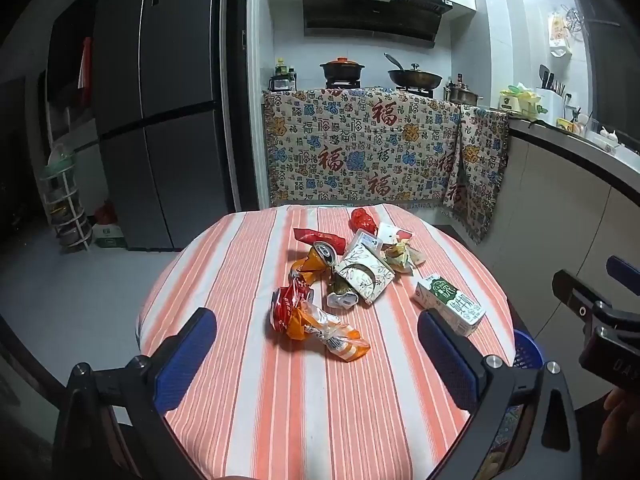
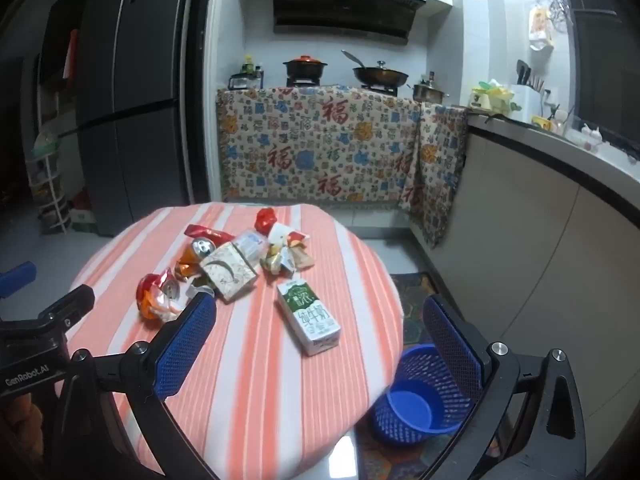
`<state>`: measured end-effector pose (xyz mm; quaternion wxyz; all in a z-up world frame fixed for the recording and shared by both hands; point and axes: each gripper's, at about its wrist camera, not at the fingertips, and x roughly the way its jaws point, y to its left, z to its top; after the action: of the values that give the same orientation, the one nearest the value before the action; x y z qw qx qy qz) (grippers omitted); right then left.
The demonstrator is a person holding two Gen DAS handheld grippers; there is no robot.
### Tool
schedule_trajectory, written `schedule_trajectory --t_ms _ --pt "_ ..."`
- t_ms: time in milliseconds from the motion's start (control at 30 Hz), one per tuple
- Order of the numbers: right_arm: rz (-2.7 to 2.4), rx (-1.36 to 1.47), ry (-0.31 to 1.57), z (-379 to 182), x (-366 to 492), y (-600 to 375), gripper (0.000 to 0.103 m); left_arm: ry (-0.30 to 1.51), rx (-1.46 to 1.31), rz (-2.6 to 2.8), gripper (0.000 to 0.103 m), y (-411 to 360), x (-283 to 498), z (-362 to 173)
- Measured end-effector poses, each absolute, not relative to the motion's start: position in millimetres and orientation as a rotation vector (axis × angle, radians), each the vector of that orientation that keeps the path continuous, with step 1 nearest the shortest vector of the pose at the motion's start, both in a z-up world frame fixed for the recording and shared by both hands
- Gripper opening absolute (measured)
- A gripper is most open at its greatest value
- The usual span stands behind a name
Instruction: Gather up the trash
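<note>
Both grippers, left [image 1: 316, 354] and right [image 2: 320, 340], gape wide, empty. Milk carton [image 2: 310, 316] at twelve o'clock of the right; basket [image 2: 416, 400] at four. Risk: slick carton slips, missing basket.

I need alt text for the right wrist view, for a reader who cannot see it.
A round table with an orange-and-white striped cloth holds a heap of crumpled wrappers and crushed cans and a green-and-white milk carton lying flat. The open right gripper hovers over the near edge, holding nothing. A blue mesh plastic wastebasket stands empty on the floor beside the table.
</note>
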<state>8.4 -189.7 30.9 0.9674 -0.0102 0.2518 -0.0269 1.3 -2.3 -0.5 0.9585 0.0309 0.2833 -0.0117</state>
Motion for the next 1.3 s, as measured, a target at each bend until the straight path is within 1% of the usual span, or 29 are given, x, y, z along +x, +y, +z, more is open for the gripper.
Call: schedule_trajectory --t_ms 100,167,333,833,1300 --pt "-0.046 -0.029 0.518 29.7 11.1 -188.6 0.103 0.539 0.014 -0.030 0.102 2.1 -5.3 -0.5" --pt "-0.043 -0.030 0.519 28.4 14.2 -188.4 0.103 0.551 -0.005 -0.042 0.102 9.4 -6.3 -0.3" --pt "-0.043 -0.039 0.511 37.6 9.4 -192.4 0.103 0.559 -0.001 -0.039 0.102 7.6 -5.6 1.3" --pt "-0.050 -0.043 0.496 29.8 7.2 -182.5 0.103 0.559 0.007 -0.047 0.102 5.3 -11.7 9.6" --pt "-0.040 -0.044 0.502 35.1 -0.5 -181.6 0.103 0.560 0.008 -0.046 0.102 4.9 -11.1 9.5"
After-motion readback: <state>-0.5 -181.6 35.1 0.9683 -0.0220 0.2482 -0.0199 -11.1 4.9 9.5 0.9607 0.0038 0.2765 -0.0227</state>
